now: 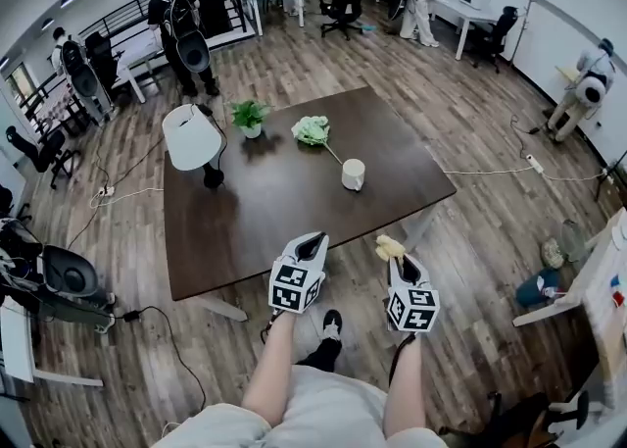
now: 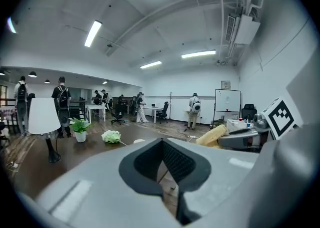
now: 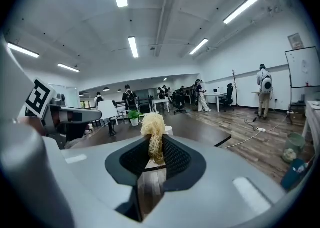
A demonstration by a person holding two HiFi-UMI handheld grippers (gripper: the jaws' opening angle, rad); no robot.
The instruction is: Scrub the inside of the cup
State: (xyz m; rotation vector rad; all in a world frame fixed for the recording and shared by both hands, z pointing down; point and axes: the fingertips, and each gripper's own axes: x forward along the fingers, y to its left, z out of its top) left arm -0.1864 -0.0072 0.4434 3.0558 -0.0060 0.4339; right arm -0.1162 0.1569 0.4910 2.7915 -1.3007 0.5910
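In the head view the person is holding both grippers low in the frame, just off the near edge of the dark table (image 1: 255,230), with bare forearms reaching up from the bottom centre. The left gripper (image 1: 313,237) is sitting a little left of centre, and its own view is showing the jaws pressed together with nothing between them (image 2: 162,159). The right gripper (image 1: 397,258) is sitting a little right of centre and is clamping a pale yellow fibrous scrubber (image 1: 389,246). In the right gripper view, the scrubber (image 3: 153,132) is standing upright between the dark pads and poking out above them. The white cup (image 1: 353,174) is standing upright on the table just above the frame's centre, well apart from both grippers, and neither one is touching it. In the right gripper view only a sliver of the cup (image 3: 168,129) is showing, just right of the scrubber. Up and left of the cup, a bunch of pale green flowers (image 1: 313,129) is lying on the table with its stem pointing toward the cup. Farther left, a small potted plant (image 1: 250,117) is standing near the far edge. A white-shaded lamp (image 1: 193,139) is standing at the table's upper-left part. People wearing backpacks are standing around the desks along the top of the frame.
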